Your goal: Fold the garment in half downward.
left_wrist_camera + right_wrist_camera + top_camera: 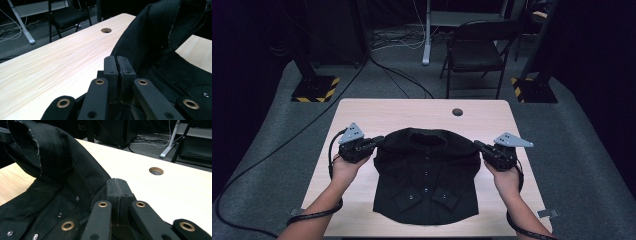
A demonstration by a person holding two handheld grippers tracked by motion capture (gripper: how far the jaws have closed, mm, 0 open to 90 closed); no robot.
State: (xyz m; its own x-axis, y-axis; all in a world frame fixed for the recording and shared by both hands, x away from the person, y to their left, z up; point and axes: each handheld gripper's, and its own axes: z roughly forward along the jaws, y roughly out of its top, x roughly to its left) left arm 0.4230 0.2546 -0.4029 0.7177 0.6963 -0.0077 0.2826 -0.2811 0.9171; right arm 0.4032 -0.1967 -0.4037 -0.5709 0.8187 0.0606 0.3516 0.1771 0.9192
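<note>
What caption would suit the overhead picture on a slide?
A person's two shut claws, left claw and right claw, meet the shoulders of a folded black shirt on a wooden table.

I see bare table (362, 112) along the upper edge and down both side margins; the black shirt (426, 175) blocks the centre, and a cable hole (457, 112) sits upper right.
</note>
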